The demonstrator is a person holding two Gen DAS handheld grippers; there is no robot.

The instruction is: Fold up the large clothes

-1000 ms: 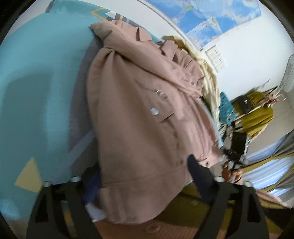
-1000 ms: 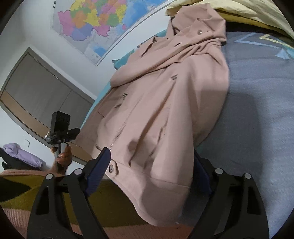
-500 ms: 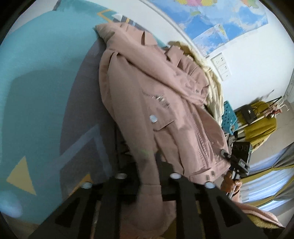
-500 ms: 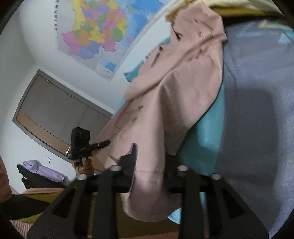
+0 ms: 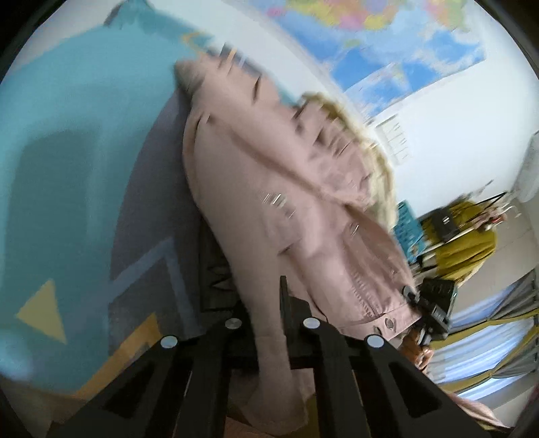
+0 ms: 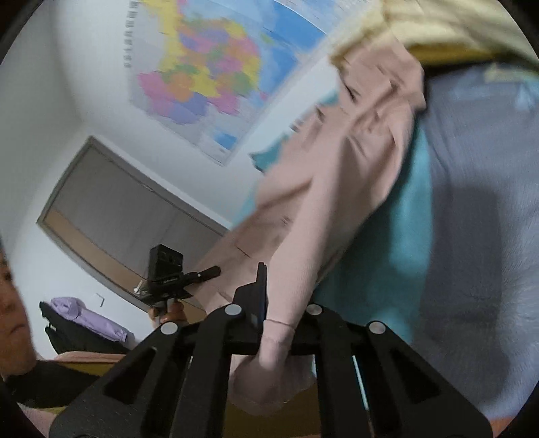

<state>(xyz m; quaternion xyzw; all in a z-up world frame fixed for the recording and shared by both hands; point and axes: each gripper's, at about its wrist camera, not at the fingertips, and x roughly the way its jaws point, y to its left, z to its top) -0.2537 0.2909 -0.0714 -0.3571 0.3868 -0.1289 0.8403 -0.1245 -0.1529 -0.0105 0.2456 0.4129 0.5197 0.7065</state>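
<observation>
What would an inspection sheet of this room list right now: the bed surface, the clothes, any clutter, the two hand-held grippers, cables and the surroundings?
Surface: bedspread, teal and grey with yellow shapes.
Job's things: pink jacket spread over the bedspread, its near edge lifted; picture blurred.
Clutter: pale yellow garment by the jacket's far end; purple garment on something dark.
Grippers: left gripper shut on a jacket fold; right gripper closing, jacket fabric pinched between its fingers.
Cables: nothing seen.
Surroundings: wall map; grey wardrobe doors; mustard cloth near a blue crate.
</observation>
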